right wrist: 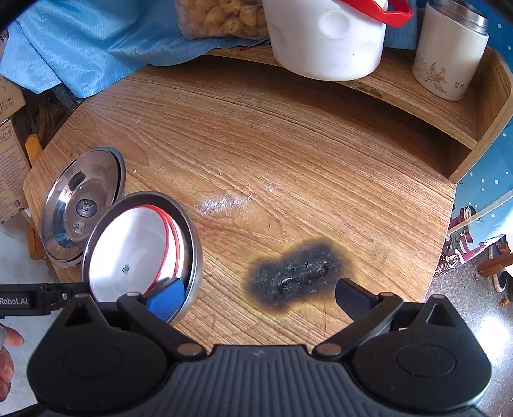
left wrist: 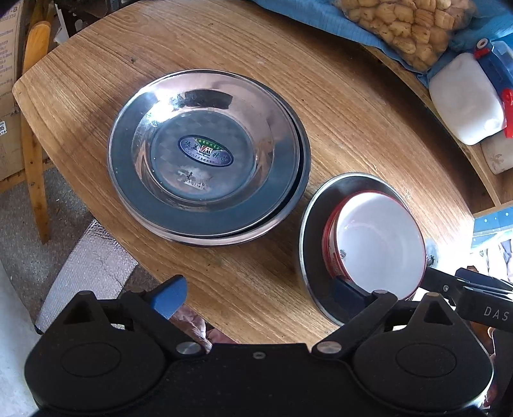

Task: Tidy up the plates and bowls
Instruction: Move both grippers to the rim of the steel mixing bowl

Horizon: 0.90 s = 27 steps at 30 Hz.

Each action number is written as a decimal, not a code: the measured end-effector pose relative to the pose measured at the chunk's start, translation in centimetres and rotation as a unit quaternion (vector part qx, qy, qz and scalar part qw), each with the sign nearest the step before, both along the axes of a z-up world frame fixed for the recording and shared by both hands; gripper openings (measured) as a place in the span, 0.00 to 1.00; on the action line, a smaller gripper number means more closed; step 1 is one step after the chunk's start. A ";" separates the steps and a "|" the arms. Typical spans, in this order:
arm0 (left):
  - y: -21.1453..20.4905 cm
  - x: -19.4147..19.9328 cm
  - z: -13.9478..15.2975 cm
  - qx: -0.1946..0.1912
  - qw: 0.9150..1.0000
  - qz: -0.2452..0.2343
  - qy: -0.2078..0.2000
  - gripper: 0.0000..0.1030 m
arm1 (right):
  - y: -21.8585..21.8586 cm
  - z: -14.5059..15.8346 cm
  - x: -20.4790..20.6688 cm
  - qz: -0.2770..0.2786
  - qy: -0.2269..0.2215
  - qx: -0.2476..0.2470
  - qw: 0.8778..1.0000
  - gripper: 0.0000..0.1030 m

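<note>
Where legible, hand-held gripper (right wrist: 32, 300) reads "Robot.AI".

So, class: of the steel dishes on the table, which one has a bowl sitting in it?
The smaller steel plate nearest the grippers: it holds the red-rimmed white bowl. The larger stacked steel plates beside it hold nothing.

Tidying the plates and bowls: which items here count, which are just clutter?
Job:
stacked round steel plates
small steel plate
red-rimmed white bowl on it

Clutter:
white plastic jug with red handle
white lidded canister
bagged snacks
blue cloth
</note>
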<state>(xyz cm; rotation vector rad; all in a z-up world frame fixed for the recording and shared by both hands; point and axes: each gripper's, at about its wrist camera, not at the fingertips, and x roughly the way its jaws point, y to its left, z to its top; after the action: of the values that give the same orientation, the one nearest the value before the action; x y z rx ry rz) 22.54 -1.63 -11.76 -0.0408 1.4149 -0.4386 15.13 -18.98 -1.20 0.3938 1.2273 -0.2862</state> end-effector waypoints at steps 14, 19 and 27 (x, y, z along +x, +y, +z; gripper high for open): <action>-0.8 0.2 0.0 0.004 1.000 -0.026 -0.002 0.78 | 0.3 -0.5 0.3 -0.008 0.005 -0.002 1.000 1.00; -1.3 0.1 -0.1 -0.001 0.999 -0.037 0.002 0.69 | 0.5 -0.5 0.3 -0.010 0.006 -0.009 1.000 1.00; -2.2 -0.2 -0.4 -0.011 0.999 -0.053 0.008 0.46 | 0.7 -0.7 0.3 -0.013 0.002 -0.017 1.000 0.98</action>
<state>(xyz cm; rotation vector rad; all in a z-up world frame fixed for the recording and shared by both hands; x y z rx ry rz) 22.36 -3.85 -12.12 0.0135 1.4321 -0.5416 15.38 -18.26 -1.86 0.3800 1.2204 -0.3307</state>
